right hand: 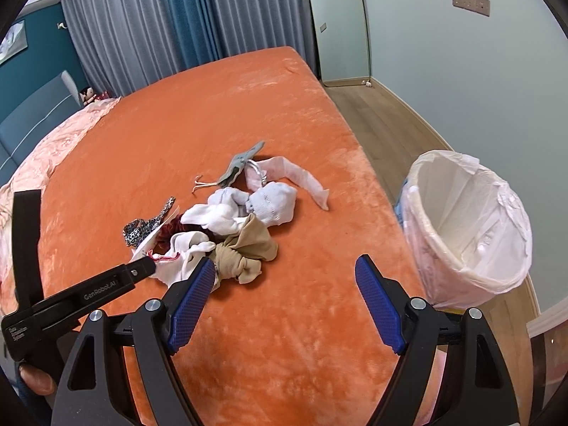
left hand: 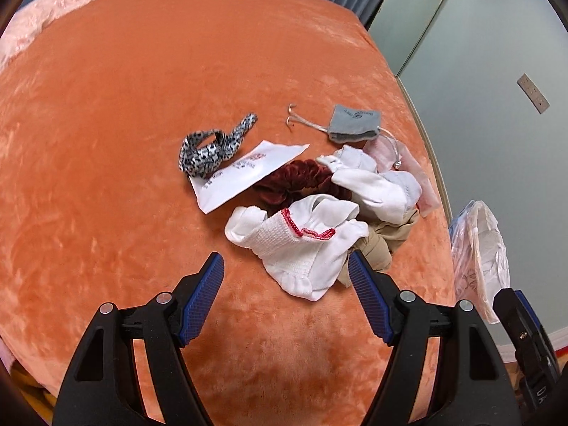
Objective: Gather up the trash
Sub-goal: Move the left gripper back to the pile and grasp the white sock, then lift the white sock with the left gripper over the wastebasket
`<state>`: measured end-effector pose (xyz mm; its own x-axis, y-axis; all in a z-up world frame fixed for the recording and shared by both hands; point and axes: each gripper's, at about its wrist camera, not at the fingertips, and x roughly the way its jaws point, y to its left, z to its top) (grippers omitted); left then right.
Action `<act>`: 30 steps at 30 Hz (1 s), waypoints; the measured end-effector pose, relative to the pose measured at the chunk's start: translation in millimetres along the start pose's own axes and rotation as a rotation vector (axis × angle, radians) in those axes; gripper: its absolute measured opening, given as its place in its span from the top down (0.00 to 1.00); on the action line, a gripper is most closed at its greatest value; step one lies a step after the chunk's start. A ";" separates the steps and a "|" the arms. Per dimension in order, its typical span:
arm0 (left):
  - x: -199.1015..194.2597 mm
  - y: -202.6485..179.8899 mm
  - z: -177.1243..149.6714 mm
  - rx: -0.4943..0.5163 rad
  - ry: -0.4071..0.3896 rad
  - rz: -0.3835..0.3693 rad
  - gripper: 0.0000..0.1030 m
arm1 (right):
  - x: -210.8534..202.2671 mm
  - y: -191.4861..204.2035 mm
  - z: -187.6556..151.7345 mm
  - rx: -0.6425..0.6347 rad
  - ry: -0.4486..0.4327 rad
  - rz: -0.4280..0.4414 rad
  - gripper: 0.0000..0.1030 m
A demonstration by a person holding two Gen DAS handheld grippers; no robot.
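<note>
On the orange bed (right hand: 248,106) the pile of trash (left hand: 319,206) (socks, a paper slip, a leopard band) lies untouched. Left tool (left hand: 285,298) and right tool (right hand: 284,300) hover spread, empty. The lined bin (right hand: 468,220), beside the bed, looks empty, though its bottom is hidden.

"GenRobot.AI" stands in white on the left gripper (right hand: 142,269); print on the white envelope (left hand: 245,174) is unreadable.
</note>
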<state>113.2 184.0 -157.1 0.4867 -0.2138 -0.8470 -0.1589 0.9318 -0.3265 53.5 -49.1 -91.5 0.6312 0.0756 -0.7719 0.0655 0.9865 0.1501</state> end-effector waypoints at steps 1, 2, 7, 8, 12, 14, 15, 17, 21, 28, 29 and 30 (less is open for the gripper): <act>5.0 1.4 0.8 -0.012 0.012 -0.012 0.33 | 4.2 1.8 0.5 -0.001 0.006 0.003 0.25; 9.9 2.3 1.8 -0.023 0.025 -0.023 0.33 | 6.9 3.3 0.5 -0.001 0.010 0.006 0.25; 34.9 2.2 7.0 -0.057 0.074 -0.042 0.33 | 23.1 8.3 5.3 0.007 0.028 0.019 0.25; 39.1 1.9 8.5 -0.064 0.079 -0.041 0.34 | 26.8 9.0 6.7 0.010 0.035 0.023 0.25; 50.2 3.1 13.1 -0.087 0.091 -0.054 0.48 | 41.5 13.2 13.7 0.008 0.047 0.030 0.25; 52.6 3.7 15.0 -0.084 0.090 -0.055 0.60 | 49.3 15.3 17.5 0.002 0.053 0.037 0.28; 53.3 3.4 15.7 -0.078 0.091 -0.058 0.67 | 53.3 16.9 19.5 -0.002 0.057 0.041 0.29; 53.4 3.3 16.8 -0.064 0.093 -0.058 0.77 | 64.7 19.9 24.0 -0.010 0.072 0.048 0.36; 48.3 4.7 18.2 -0.046 0.086 -0.061 0.85 | 86.2 27.2 31.0 -0.019 0.112 0.080 0.49; 38.2 0.0 22.0 0.001 0.061 -0.028 0.87 | 112.6 44.0 40.3 -0.043 0.158 0.138 0.65; 36.7 -0.7 23.2 0.007 0.057 -0.025 0.86 | 115.8 45.9 41.4 -0.044 0.164 0.147 0.66; 35.2 -1.9 24.7 0.015 0.053 -0.021 0.86 | 118.3 47.5 42.1 -0.045 0.168 0.152 0.67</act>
<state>151.8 181.9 -175.9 0.4433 -0.2482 -0.8613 -0.1358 0.9312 -0.3382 163.8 0.6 -149.7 0.4933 0.2435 -0.8351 -0.0579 0.9671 0.2477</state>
